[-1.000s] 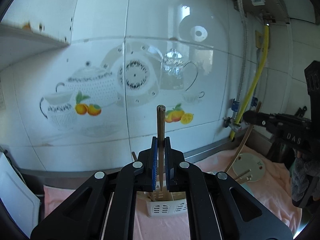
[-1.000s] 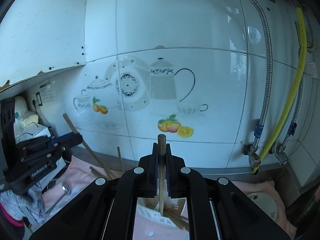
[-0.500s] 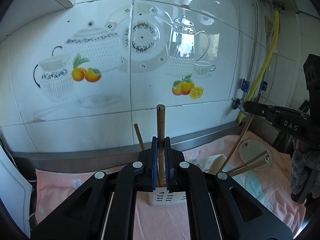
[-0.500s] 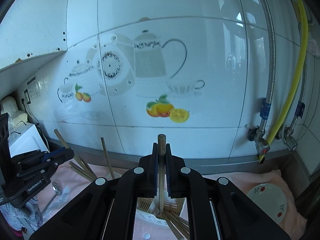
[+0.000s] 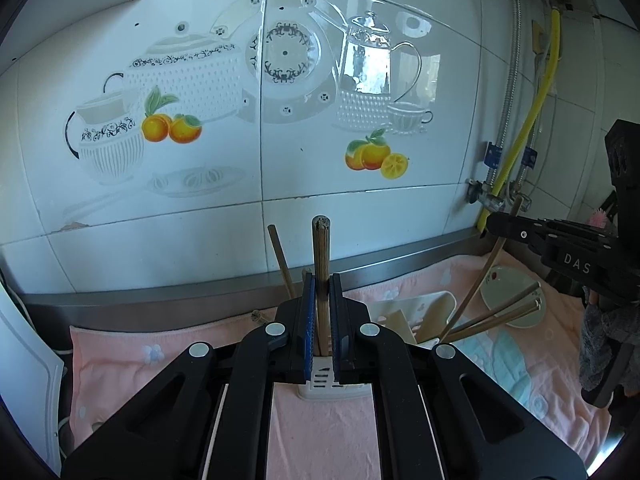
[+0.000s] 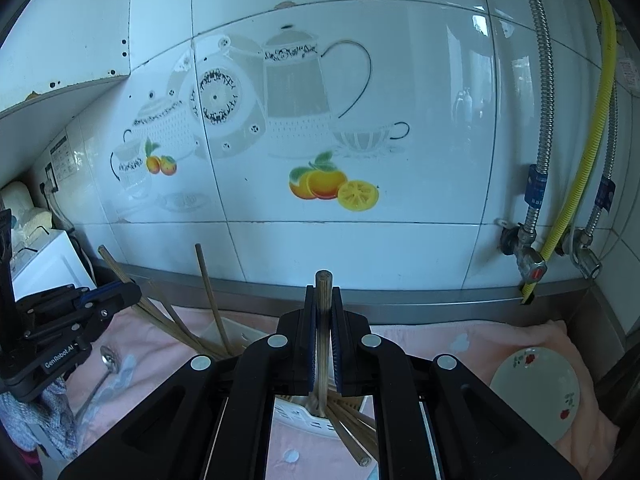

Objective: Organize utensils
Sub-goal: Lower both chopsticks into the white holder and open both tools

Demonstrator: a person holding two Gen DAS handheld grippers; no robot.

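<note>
In the left wrist view my left gripper (image 5: 321, 285) is shut on a wooden chopstick (image 5: 321, 248) that stands upright, its lower end over the white utensil holder (image 5: 325, 381). In the right wrist view my right gripper (image 6: 323, 297) is shut on another upright chopstick (image 6: 323, 284), whose lower end reaches into the white utensil holder (image 6: 298, 414). Several chopsticks (image 6: 352, 436) stand in that holder and lean outward. Each gripper also shows in the other's view: the right gripper (image 5: 490, 224) at the right, the left gripper (image 6: 134, 290) at the left.
A pink towel (image 5: 132, 356) covers the counter below a tiled wall. A small flowered plate (image 6: 536, 388) lies at the right and a metal spoon (image 6: 106, 360) at the left. Pipes and a yellow hose (image 6: 580, 168) run down the right corner. A white appliance (image 6: 44, 264) stands far left.
Both grippers have sunk toward the holder with their chopsticks still clamped. The holder and the towel now fill more of both views.
</note>
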